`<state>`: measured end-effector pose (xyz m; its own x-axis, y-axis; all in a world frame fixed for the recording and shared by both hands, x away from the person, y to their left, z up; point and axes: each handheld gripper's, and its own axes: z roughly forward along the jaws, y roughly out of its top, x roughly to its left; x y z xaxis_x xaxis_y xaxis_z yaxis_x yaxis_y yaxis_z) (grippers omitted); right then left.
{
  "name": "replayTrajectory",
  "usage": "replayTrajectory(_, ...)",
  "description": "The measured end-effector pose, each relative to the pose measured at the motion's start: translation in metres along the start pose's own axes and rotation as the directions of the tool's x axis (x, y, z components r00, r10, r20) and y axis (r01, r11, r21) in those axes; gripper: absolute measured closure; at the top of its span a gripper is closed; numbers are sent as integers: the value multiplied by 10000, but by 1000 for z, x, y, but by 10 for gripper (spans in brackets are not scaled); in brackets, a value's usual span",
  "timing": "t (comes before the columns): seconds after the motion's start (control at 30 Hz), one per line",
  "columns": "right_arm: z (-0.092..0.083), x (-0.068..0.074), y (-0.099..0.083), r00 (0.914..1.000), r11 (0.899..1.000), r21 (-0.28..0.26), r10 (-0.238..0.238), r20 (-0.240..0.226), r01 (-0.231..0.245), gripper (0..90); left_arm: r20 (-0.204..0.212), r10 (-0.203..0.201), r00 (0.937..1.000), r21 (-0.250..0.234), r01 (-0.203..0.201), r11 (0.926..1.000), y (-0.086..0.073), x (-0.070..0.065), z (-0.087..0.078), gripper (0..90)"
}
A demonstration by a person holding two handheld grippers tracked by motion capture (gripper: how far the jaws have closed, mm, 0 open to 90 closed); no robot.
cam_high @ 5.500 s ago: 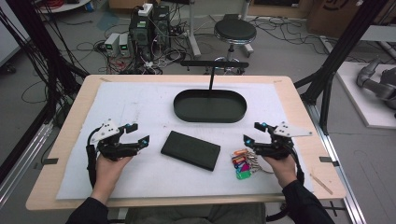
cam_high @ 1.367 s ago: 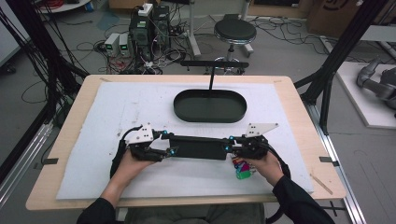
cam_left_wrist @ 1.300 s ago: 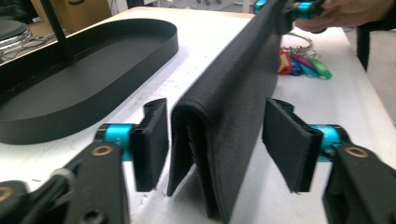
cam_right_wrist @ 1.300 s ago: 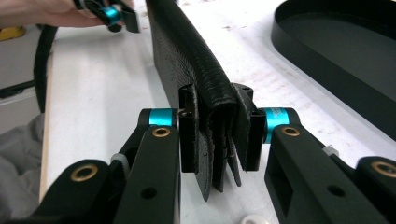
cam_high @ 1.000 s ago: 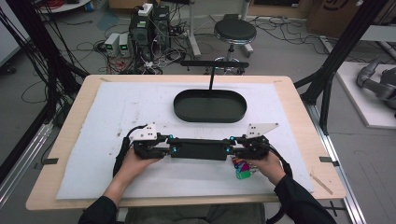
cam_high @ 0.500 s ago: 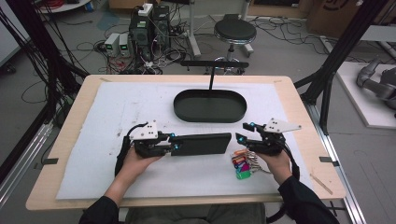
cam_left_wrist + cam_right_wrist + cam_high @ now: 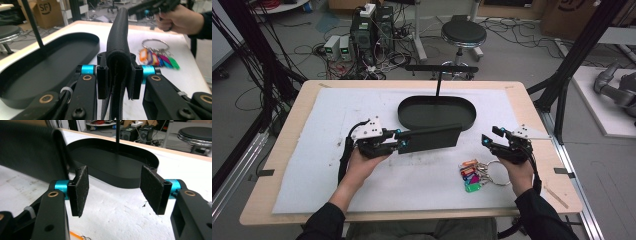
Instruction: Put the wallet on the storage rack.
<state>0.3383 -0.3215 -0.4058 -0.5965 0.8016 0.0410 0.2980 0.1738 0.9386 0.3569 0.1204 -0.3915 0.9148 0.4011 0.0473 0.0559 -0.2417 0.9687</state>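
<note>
Black wallet held clear of the bench by one claw

The black wallet [image 7: 430,138] is pinched at its end by the left claw [image 7: 401,145], just in front of the oval tray [image 7: 437,113]. The right claw [image 7: 488,138] has just been opening and stands spread, empty, above the key bunch [image 7: 473,174].

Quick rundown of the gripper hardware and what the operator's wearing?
Both handheld grippers, left gripper and right gripper, are black with cyan metal bushings at the jaws, brass-coloured pivot rivets and flat black felt-like pads. Each carries a grey three-cornered plate on top and trails a black cable. The person wears dark long sleeves.
</note>
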Motion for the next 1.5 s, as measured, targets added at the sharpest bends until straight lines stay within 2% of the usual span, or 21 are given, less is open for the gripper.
replayTrajectory(0.27,-4,-7,-2,9990,9997,-130,226,382,-221,411,-453,-72,9989,-458,52,9989,14,16,15,744)
replayTrajectory(0.43,-6,-11,-4,9974,9989,-215,429,584,-417,411,-859,57,9963,-401,-92,9992,22,24,26,744)
replayTrajectory(0.63,-8,-13,-4,9961,9983,-317,517,716,-495,411,-1089,87,9940,-311,-122,9994,28,36,40,744)
replayTrajectory(0.7,-8,-13,-4,9960,9982,-308,543,709,-522,411,-1222,175,9923,-356,-220,9991,29,40,45,744)
replayTrajectory(0.83,-7,-14,-4,9957,9981,-348,538,750,-513,411,-1368,0,9906,-399,-55,9992,28,49,55,743)
replayTrajectory(1.03,-8,-15,-4,9948,9973,-453,611,813,-576,411,-1519,-12,9884,-544,-71,9985,26,59,71,744)
replayTrajectory(1.3,-8,-16,-4,9944,9970,-430,674,809,-641,411,-1670,-375,9852,-931,222,9954,15,70,86,743)
replayTrajectory(1.5,-7,-16,-4,9943,9972,-442,634,854,-598,411,-1804,-496,9823,-830,350,9959,8,77,95,743)
